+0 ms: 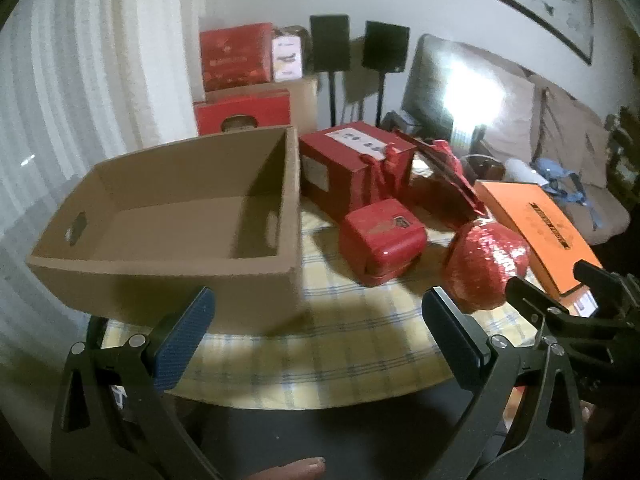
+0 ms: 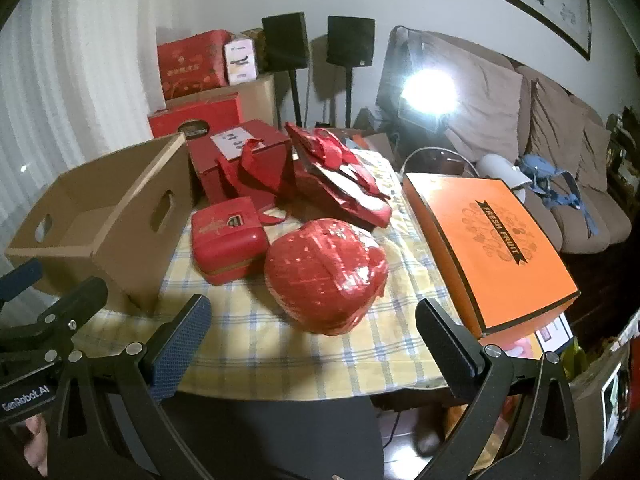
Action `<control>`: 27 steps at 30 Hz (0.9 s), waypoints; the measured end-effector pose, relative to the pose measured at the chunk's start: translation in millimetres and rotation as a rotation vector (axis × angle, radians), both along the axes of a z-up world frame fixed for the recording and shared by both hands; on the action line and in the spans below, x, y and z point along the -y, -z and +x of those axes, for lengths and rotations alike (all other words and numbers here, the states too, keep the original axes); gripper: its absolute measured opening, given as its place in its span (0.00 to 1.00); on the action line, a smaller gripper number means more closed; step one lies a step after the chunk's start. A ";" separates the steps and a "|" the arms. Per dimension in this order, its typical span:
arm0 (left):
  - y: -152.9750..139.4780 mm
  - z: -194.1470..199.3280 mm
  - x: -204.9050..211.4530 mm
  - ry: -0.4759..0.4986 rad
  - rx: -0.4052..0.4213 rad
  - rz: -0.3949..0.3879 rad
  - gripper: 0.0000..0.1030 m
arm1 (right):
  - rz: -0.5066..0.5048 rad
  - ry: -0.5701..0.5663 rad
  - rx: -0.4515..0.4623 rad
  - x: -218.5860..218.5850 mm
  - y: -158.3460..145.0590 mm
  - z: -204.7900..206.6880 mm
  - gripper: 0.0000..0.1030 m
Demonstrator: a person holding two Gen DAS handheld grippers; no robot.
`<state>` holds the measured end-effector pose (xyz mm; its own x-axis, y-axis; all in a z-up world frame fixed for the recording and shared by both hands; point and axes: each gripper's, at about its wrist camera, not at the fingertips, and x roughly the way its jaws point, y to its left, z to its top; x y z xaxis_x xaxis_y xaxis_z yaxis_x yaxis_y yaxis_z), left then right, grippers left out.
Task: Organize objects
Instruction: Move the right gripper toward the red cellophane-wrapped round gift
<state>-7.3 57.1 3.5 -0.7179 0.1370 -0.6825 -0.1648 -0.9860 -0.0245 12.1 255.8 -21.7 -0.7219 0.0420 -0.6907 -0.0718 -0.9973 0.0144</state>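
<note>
A table under a yellow-and-blue checked cloth carries everything; its near edge curves off behind the gripper bodies and its far side is hidden by the goods piled on it.

The open cardboard box stands upright at the table's left, mouth up, with its long axis running left to right in the left wrist view and a cut-out handle in each short end. The inside looks bare, though the near wall hides the front strip of its floor.

At the right edge lies the flat orange box, lid up, its long axis running away from the viewer; the "FRESH FRUIT" band reads along that axis. Its near corner overhangs the table.

Behind, a red gift box with ribbon handles stands beside a crumpled red bag that leans over; the bag's contents cannot be made out.

In front sit the round, shiny red wrapped bundle and, just left of it, the small red square case, lid up; its label is too blurred to read.

The left gripper and right gripper both hover at the near edge, jaws spread wide, grasping nothing.
</note>
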 end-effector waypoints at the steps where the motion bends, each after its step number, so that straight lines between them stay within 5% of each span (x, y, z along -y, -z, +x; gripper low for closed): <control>1: 0.1 -0.5 -1.3 0.007 -0.001 0.005 1.00 | -0.002 0.004 -0.002 -2.8 0.0 0.1 1.00; 27: 28.9 -9.3 -77.8 0.284 0.034 0.050 1.00 | 0.019 0.054 -0.050 -101.7 17.7 -12.4 0.96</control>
<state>-16.7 134.9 -25.4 -0.6230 0.3634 -0.6927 -0.4324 -0.8979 -0.0822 -0.3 357.5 -39.4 -0.7522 0.0947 -0.6521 -0.1251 -0.9921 0.0002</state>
